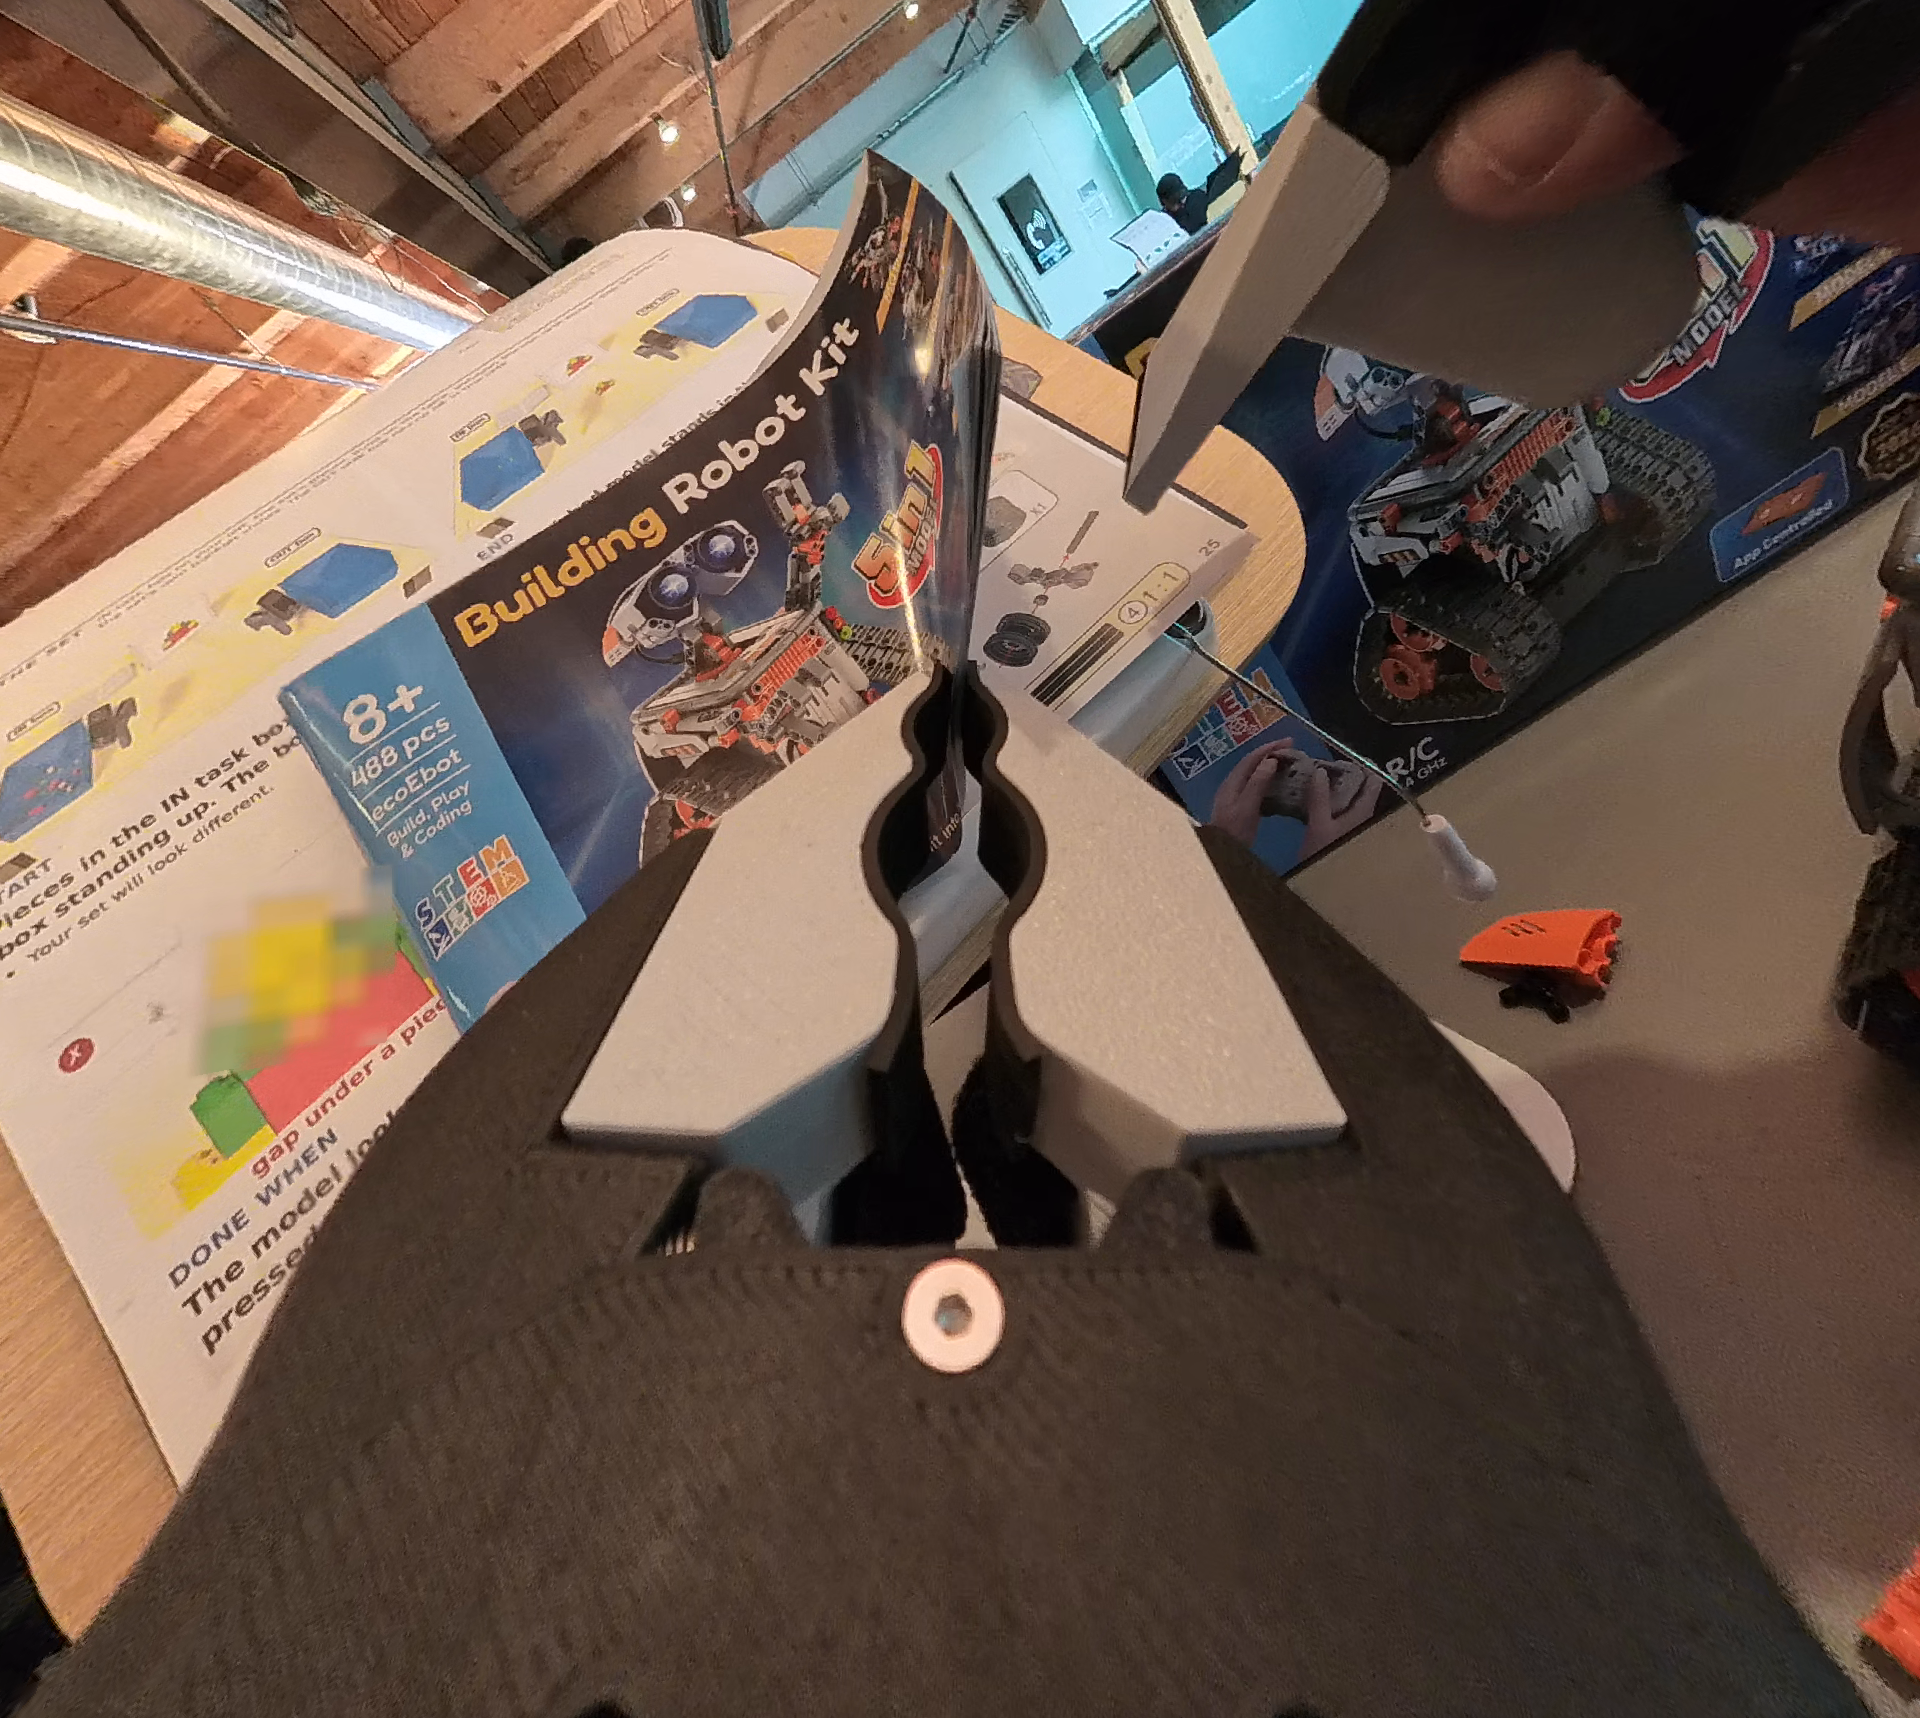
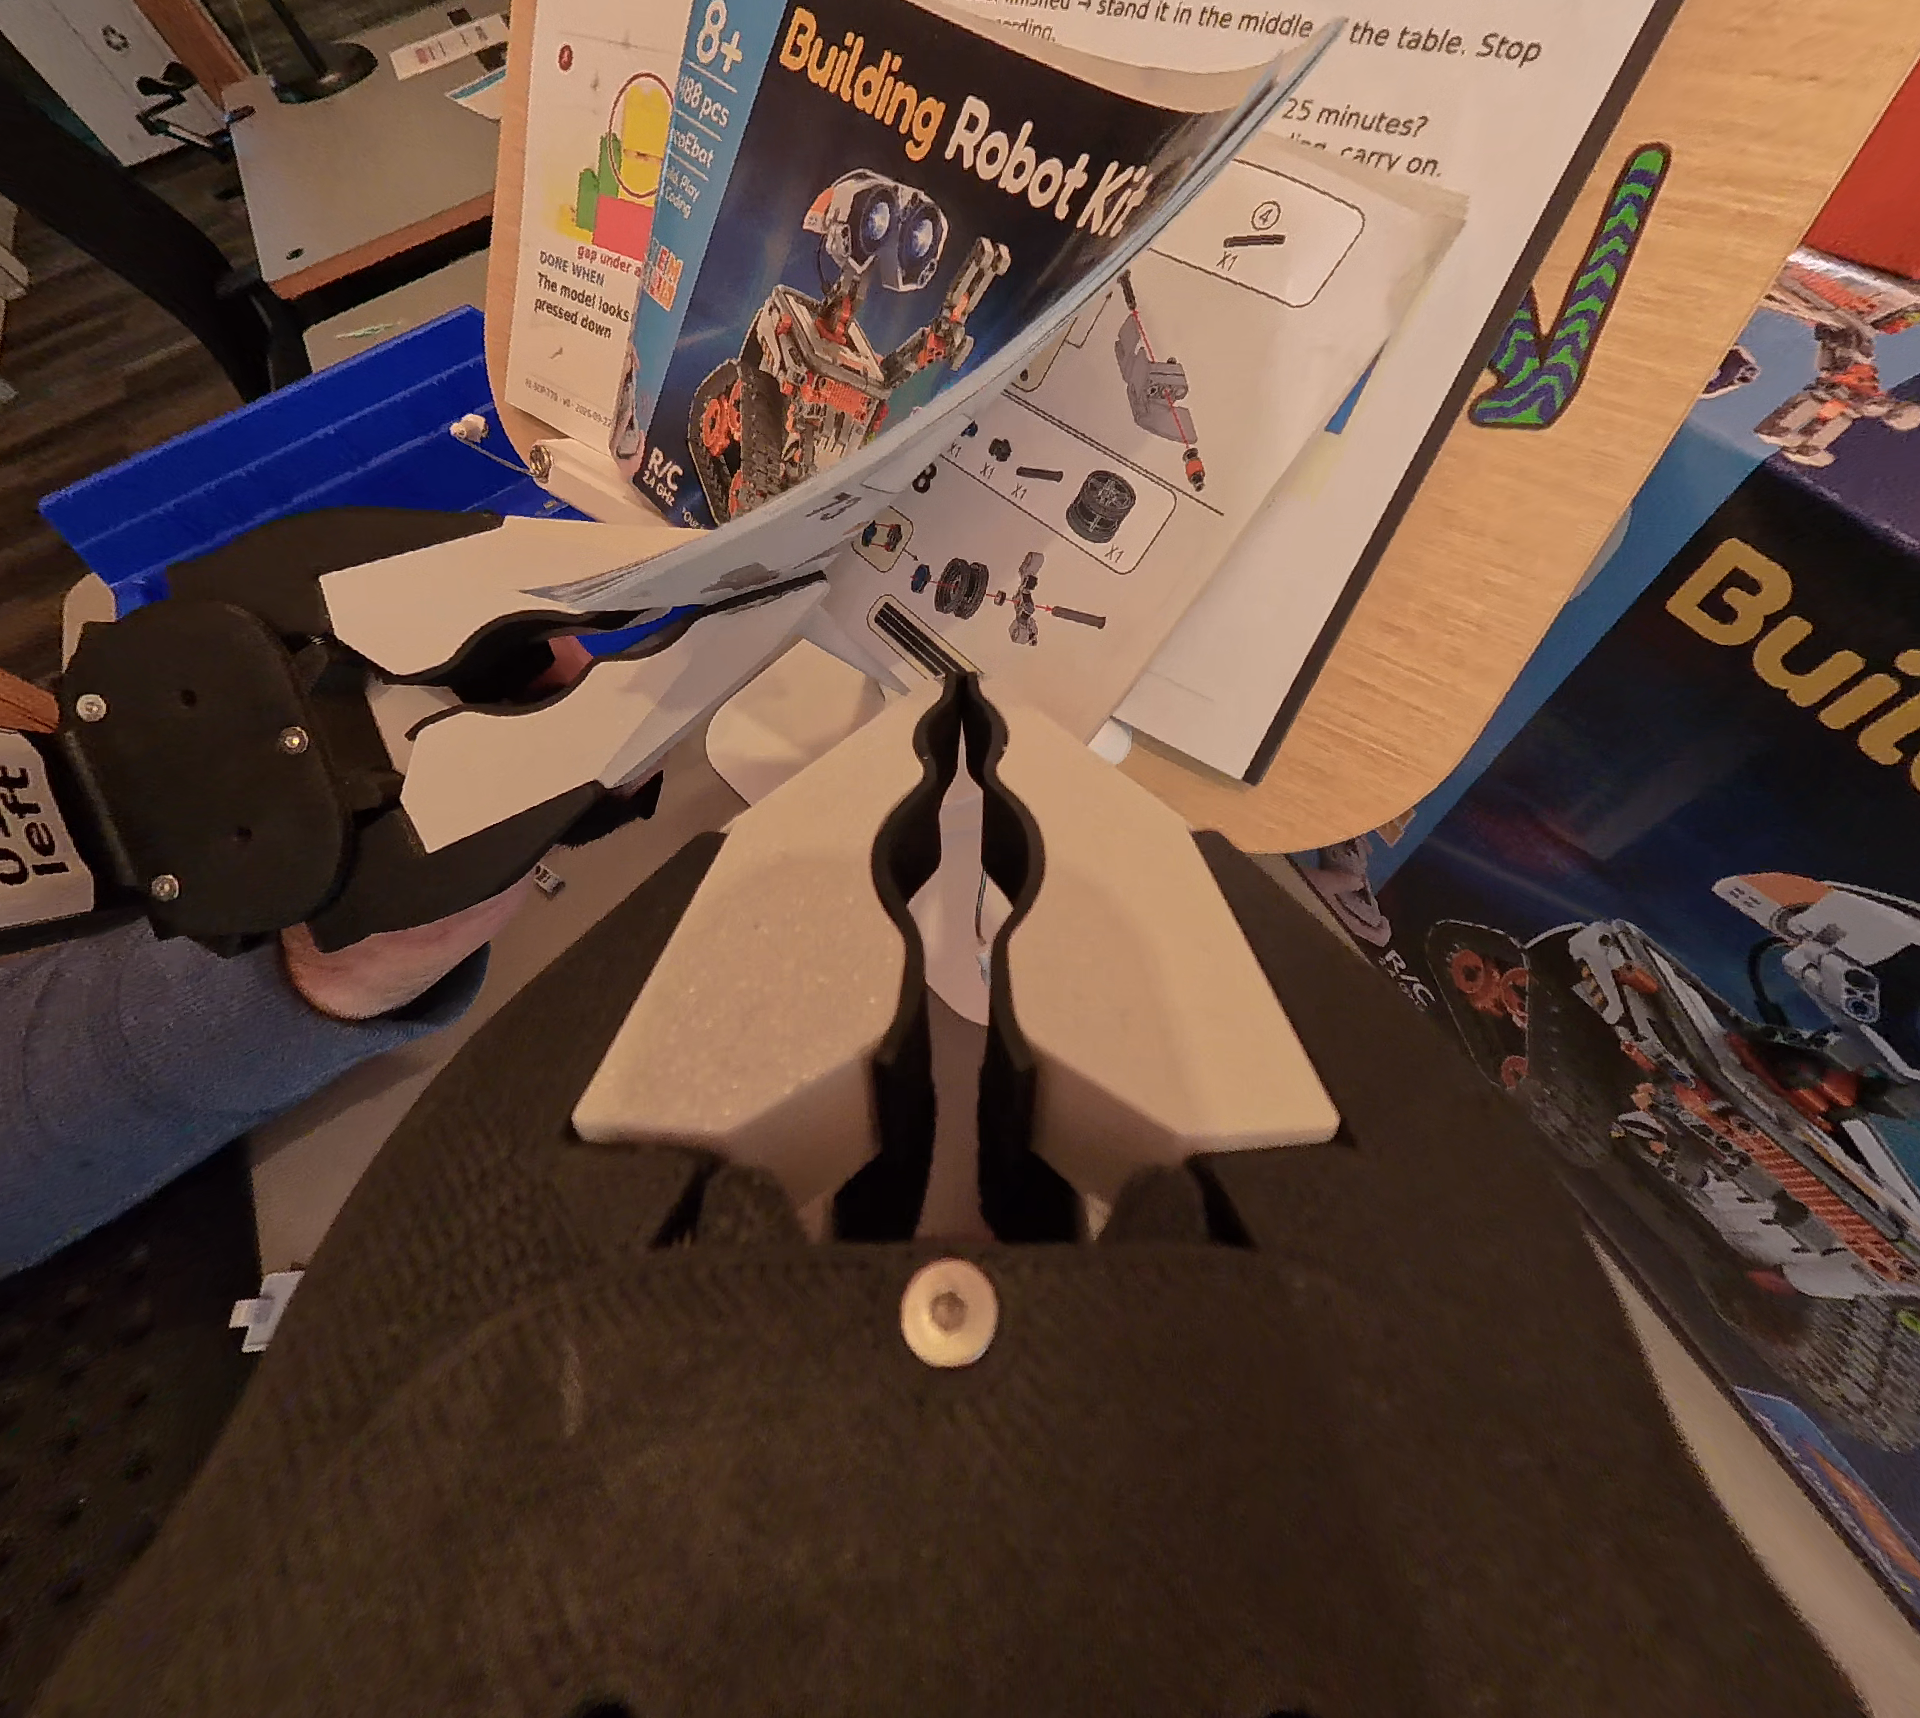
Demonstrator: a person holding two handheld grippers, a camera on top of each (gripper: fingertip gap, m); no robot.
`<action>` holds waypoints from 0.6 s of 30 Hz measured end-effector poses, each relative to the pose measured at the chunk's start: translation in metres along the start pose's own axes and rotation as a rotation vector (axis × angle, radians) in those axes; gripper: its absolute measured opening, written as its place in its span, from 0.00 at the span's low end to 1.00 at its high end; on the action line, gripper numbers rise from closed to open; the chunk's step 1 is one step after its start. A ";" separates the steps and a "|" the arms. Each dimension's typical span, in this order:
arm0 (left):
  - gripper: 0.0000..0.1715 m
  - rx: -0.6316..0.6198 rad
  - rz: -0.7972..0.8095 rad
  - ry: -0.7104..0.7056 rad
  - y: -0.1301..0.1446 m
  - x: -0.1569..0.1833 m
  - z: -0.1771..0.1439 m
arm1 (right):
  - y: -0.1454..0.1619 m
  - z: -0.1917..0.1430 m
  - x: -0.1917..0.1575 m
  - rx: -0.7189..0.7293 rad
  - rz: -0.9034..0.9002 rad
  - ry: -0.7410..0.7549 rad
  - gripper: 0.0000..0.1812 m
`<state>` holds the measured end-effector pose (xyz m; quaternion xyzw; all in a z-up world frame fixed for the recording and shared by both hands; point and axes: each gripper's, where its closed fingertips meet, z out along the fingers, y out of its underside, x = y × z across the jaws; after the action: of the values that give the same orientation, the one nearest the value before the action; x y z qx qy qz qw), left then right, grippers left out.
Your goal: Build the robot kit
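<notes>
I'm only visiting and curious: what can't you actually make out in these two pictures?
1. Left wrist view: the model is cut off by the right edge and blurred.
2. Right wrist view: the inside of the blue bin is hidden by its wall and the left claw.
3. Right wrist view: the lifted cover of the booklet hides part of the open page.
4. Right wrist view: the box runs past the right edge.

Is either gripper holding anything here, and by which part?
The left gripper pinches the booklet by the lower edge of its lifted front pages. The right gripper is shut on nothing.
</notes>
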<state>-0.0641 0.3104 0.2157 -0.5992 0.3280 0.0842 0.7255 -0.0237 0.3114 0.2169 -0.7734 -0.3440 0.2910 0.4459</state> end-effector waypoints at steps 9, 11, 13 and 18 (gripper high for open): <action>0.00 0.007 -0.025 0.002 -0.001 -0.002 -0.001 | 0.000 -0.022 -0.008 0.043 -0.009 0.006 0.00; 0.00 0.011 -0.035 0.001 -0.002 -0.004 -0.002 | -0.003 -0.035 -0.010 0.067 -0.016 0.016 0.00; 0.00 0.036 -0.090 0.007 -0.005 -0.007 -0.004 | -0.004 -0.048 -0.013 0.090 -0.024 0.026 0.00; 0.00 0.140 -0.273 0.000 -0.028 -0.036 -0.025 | -0.001 -0.080 -0.016 0.141 -0.024 0.065 0.00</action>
<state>-0.0864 0.2895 0.2575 -0.5860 0.2486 -0.0383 0.7703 0.0268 0.2596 0.2545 -0.7449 -0.3174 0.2838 0.5137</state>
